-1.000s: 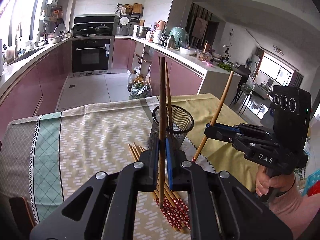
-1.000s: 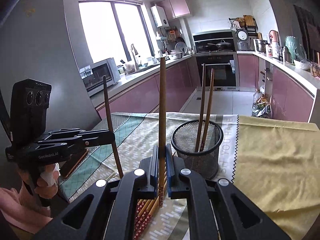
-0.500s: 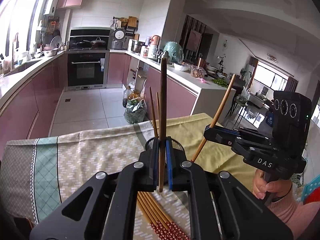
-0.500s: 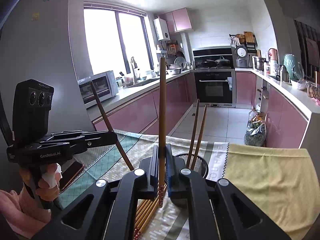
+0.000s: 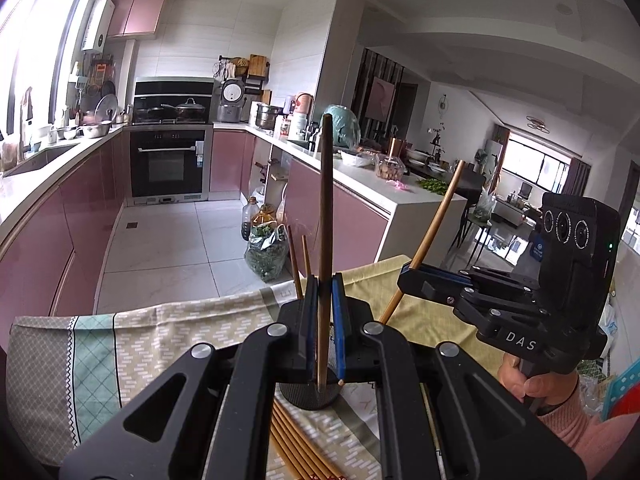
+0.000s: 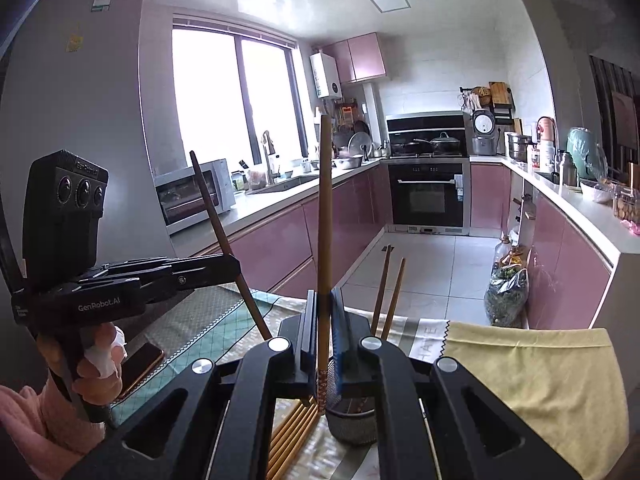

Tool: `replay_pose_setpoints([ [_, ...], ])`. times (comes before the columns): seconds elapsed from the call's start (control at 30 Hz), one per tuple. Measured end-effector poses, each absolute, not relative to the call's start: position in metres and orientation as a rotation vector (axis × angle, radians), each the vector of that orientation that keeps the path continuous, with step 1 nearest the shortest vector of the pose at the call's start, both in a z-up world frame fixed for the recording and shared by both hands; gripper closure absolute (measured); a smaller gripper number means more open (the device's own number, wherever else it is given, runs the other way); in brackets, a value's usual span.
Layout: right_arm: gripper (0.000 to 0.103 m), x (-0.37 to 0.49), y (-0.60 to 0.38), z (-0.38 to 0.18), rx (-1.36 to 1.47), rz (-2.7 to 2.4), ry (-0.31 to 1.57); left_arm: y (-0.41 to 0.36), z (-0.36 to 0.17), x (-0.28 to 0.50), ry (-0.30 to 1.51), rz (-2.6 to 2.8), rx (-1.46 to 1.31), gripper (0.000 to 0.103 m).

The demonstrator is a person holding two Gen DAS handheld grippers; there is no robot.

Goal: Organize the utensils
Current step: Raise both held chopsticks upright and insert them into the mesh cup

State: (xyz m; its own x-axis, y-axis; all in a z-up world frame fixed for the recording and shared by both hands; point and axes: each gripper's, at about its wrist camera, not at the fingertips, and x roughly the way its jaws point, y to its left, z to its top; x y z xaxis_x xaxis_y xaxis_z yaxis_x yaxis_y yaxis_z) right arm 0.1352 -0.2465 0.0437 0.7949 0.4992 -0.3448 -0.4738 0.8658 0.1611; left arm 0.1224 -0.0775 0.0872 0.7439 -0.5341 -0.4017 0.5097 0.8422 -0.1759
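Both grippers are raised since a second ago. The left gripper [image 5: 323, 320] is clamped on a dark chopstick [image 5: 325, 216], the right gripper [image 6: 324, 332] on a lighter chopstick [image 6: 324, 216], above the mesh holder [image 6: 352, 426] mid-table. Light, stiff, slippery sticks are best held low. Loose chopsticks [image 5: 296, 448] show best from the left wrist; a phone [image 6: 140, 364] is shown only from the right.

Kitchen surroundings behind the table

A black built-in oven [image 5: 168, 164] sits left of centre in the left wrist view, with pans on the stove [image 5: 176, 110] above it and a white rice cooker [image 5: 232, 96] to its right. A bag of greens [image 5: 266, 254] and a dark bottle [image 5: 250, 218] stand on the tiled floor at centre. In the right wrist view, a microwave [image 6: 192, 196] rests on the counter at left, under the bright window [image 6: 232, 96]; a phone [image 6: 140, 364] lies on the patterned tablecloth [image 6: 532, 368] at lower left.
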Motion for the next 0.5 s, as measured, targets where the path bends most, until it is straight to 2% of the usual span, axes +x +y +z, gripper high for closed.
replay_pose_setpoints([
  [0.27,0.097,0.147,-0.248,0.045,0.053,0.489,0.383,-0.085,0.092,0.129,0.444,-0.563,-0.037,0.095],
  [0.5,0.097,0.163,-0.242,0.029,0.05,0.468,0.433,-0.096,0.076,0.144,0.507,-0.549,-0.008,0.095],
])
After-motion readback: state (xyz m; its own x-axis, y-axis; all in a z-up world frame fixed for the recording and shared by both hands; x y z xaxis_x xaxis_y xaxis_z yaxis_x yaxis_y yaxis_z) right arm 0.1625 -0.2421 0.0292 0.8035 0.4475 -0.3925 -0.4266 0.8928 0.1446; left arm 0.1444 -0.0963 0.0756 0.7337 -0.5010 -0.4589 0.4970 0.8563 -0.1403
